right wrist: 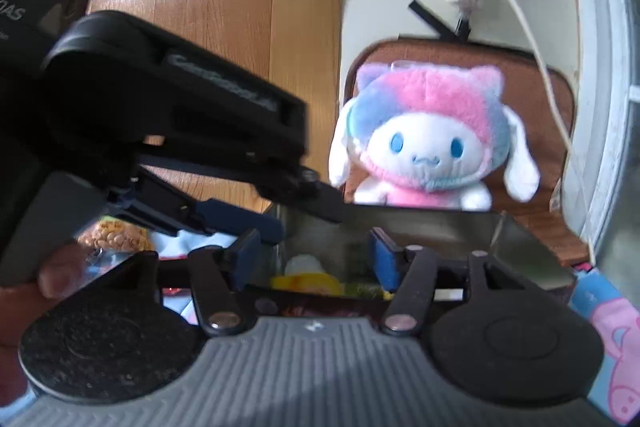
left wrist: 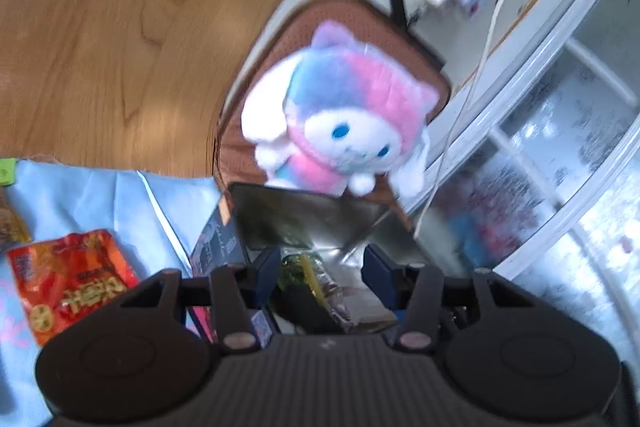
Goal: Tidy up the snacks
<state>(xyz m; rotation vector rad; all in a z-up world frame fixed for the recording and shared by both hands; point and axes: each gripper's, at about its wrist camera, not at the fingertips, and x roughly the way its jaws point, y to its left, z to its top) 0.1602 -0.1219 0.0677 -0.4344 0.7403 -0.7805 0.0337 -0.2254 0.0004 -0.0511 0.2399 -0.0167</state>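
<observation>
I'm holding the left gripper (left wrist: pixel 320 263) low-center in its own view, jaws spread wide w/ nothing between the blue pads (left wrist: pixel 267 269). It's hovering over the open dark box (left wrist: pixel 304 215), whose shiny interior is showing a greenish-yellow snack pack (left wrist: pixel 298 269) just below the gap. At lower left of that frame, a red-orange snack bag (left wrist: pixel 68 283) is lying flat on the light-blue cloth (left wrist: pixel 92 195), apart from the box. A pastel plush toy (left wrist: pixel 336 119) is sitting on a brown cushion (left wrist: pixel 360 23) right behind the box, above center.

I'm keeping the right gripper (right wrist: pixel 314 259) at bottom-center of its view, also wide, nothing pinched. It's pointing into the same box (right wrist: pixel 420 227); a yellow snack item (right wrist: pixel 304 283) is lying inside, just under the gap. The left gripper (right wrist: pixel 240 223) is crossing in from the upper left, its tip over the box's left edge. Plush (right wrist: pixel 428 135) is facing me at center-right. Frames are blurry, so labels aren't readable.
</observation>
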